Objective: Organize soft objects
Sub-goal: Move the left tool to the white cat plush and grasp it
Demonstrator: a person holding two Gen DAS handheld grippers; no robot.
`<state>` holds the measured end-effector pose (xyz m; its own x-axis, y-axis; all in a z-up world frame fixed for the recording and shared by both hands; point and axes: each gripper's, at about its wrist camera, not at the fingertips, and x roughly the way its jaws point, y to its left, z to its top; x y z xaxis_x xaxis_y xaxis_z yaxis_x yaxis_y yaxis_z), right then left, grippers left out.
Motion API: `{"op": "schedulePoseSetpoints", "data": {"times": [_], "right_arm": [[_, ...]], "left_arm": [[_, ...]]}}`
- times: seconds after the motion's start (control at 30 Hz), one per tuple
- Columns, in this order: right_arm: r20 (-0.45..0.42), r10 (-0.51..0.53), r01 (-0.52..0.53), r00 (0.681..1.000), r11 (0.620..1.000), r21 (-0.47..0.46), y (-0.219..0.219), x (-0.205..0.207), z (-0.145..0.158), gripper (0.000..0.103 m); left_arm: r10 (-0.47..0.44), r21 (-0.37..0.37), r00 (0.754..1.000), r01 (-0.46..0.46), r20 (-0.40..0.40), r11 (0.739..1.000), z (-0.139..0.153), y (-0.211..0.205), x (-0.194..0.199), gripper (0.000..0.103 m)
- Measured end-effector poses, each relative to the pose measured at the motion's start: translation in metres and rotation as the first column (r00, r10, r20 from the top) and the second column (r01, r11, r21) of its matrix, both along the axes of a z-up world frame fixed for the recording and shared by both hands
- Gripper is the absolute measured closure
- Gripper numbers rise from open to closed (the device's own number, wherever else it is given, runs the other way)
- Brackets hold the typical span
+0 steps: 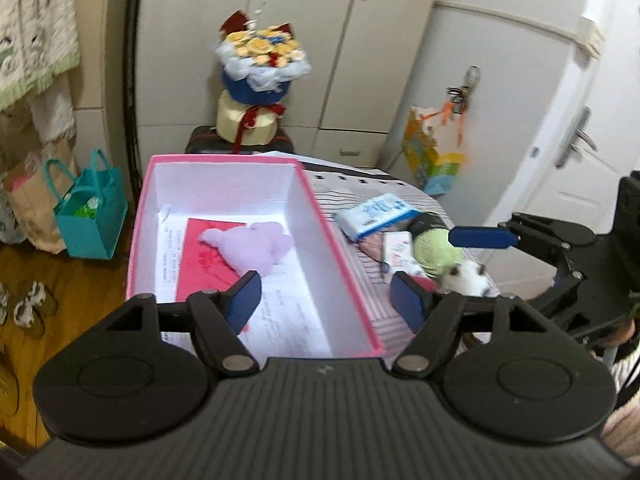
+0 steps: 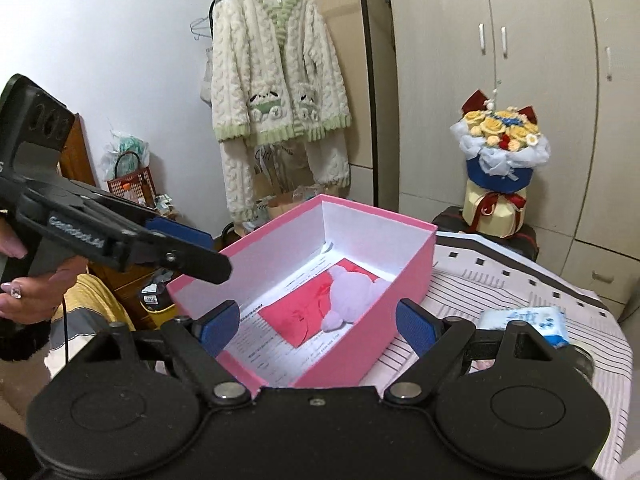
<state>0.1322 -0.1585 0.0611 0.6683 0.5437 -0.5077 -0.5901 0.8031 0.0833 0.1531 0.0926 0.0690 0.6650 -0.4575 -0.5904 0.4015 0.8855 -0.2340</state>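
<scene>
Black gripper [image 1: 326,300] bodies — blue fingers [image 1: 245,299]

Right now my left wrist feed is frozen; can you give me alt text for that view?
An open pink box on a striped tablecloth holds a lilac plush toy lying on a red sheet and papers. The left gripper hangs open above the box's near end. Right of the box lie a tissue pack and a green soft toy, with the right gripper reaching toward it.

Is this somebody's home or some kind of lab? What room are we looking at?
Most likely a bedroom in a home. A fluffy cardigan hangs on a rack, tall wardrobe doors line the wall, and a flower bouquet sits in the corner. The pink box rests on a striped cloth, perhaps a bed or a table.
</scene>
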Motion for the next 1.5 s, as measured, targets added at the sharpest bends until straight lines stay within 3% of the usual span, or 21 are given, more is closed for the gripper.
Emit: {"op": "schedulePoseSetpoints", "data": {"times": [0.33, 0.6, 0.77, 1.0, 1.3, 1.5], "right_arm": [[0.067, -0.052, 0.054, 0.996, 0.998, -0.031, -0.047, -0.053, -0.01, 0.014], [0.069, -0.141, 0.142, 0.988, 0.99, -0.006, -0.098, -0.073, -0.04, 0.014], [0.053, -0.202, 0.203, 0.978, 0.979, -0.001, -0.12, -0.068, -0.07, 0.014], [0.075, -0.285, 0.291, 0.955, 0.953, -0.081, -0.133, -0.057, -0.108, 0.014], [0.004, -0.339, 0.338, 0.941, 0.938, -0.074, -0.149, -0.024, -0.14, 0.014], [-0.051, -0.381, 0.379, 0.923, 0.924, -0.044, -0.154, 0.0, -0.156, 0.014]], "left_arm": [[-0.116, 0.057, 0.993, 0.114, 0.021, 0.992, -0.001, -0.051, -0.052, 0.027], [-0.242, 0.052, 0.97, 0.242, -0.01, 0.969, -0.018, -0.097, -0.062, 0.027], [-0.293, 0.034, 0.956, 0.294, -0.029, 0.955, -0.043, -0.128, -0.051, 0.027], [-0.343, -0.004, 0.939, 0.343, -0.018, 0.939, -0.075, -0.164, -0.035, 0.027], [-0.361, -0.054, 0.932, 0.36, -0.01, 0.931, -0.1, -0.206, -0.004, 0.029], [-0.328, -0.059, 0.945, 0.327, -0.003, 0.943, -0.12, -0.237, 0.028, 0.031]]}}
